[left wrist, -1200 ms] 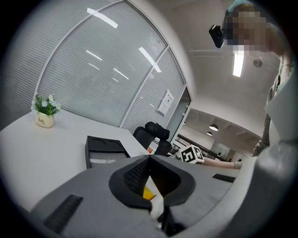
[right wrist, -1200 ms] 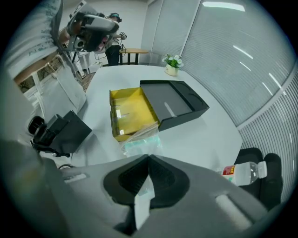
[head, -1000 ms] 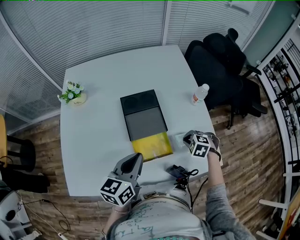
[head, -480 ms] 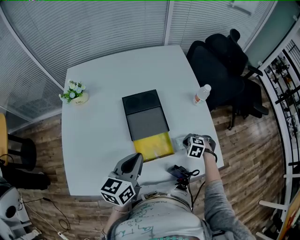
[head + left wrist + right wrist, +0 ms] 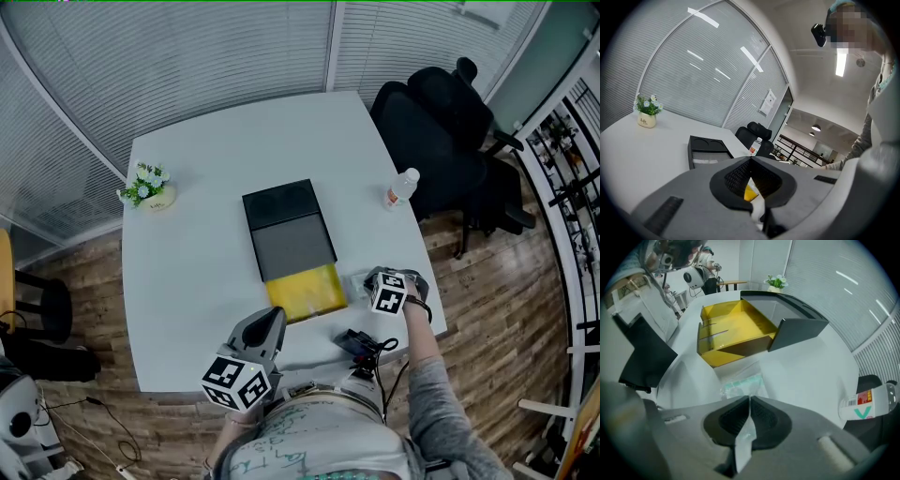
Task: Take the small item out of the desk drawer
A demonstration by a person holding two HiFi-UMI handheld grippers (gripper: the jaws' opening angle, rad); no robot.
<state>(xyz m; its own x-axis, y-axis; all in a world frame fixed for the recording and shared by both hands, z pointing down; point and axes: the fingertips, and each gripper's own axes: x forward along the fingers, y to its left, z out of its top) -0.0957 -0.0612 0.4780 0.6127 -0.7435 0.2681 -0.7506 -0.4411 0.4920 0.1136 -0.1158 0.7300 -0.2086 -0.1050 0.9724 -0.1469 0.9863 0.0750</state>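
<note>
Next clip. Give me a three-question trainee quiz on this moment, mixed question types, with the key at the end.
1. True or false: the yellow drawer is pushed fully shut.
2. Where does the clear packet lie? A) inside the drawer B) on the table, just right of the drawer C) beside the flower pot
3. What stands near the table's right edge, in front of the black chair?

Key
1. False: it is pulled out of the black organiser and looks empty.
2. B
3. A bottle with a red label.
</note>
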